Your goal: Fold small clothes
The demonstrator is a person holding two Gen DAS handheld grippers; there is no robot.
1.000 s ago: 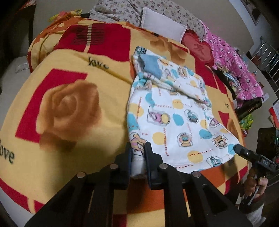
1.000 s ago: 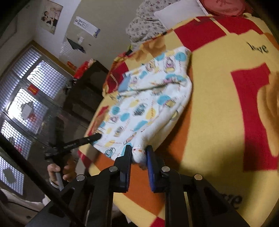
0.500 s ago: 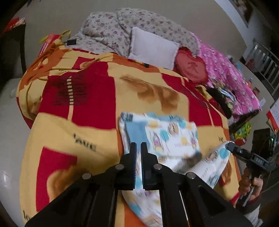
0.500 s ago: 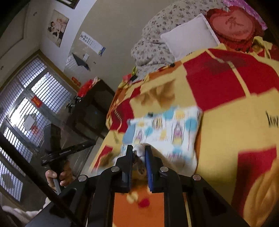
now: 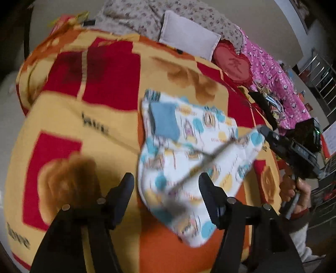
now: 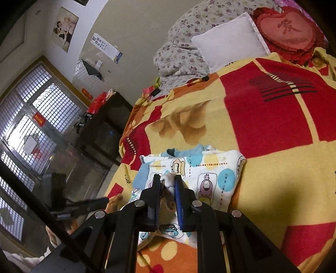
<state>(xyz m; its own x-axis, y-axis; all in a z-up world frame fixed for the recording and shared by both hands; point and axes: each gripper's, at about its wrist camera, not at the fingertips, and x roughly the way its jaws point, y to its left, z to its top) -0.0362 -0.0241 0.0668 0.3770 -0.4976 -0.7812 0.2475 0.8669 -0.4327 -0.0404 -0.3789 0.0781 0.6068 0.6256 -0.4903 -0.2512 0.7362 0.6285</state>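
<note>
A small white garment (image 5: 189, 151) with blue and yellow dots and cartoon prints lies folded over on the red, yellow and orange blanket (image 5: 84, 117). My left gripper (image 5: 166, 182) is open and empty, just above the garment's near edge. My right gripper (image 6: 168, 182) is shut on a corner of the garment (image 6: 210, 174). The right gripper also shows in the left wrist view (image 5: 262, 131), holding the garment's right corner.
A white pillow (image 5: 189, 42), a floral quilt (image 5: 151, 19) and a red heart cushion (image 5: 233, 63) lie at the head of the bed. A pink cloth (image 5: 273, 69) lies on the right. A dark cabinet (image 6: 100, 126) stands beside the bed.
Both grippers carried the garment's near edge up and over toward the far end, folding it. My left gripper has since opened and let go of its corner. My right gripper still grips.
</note>
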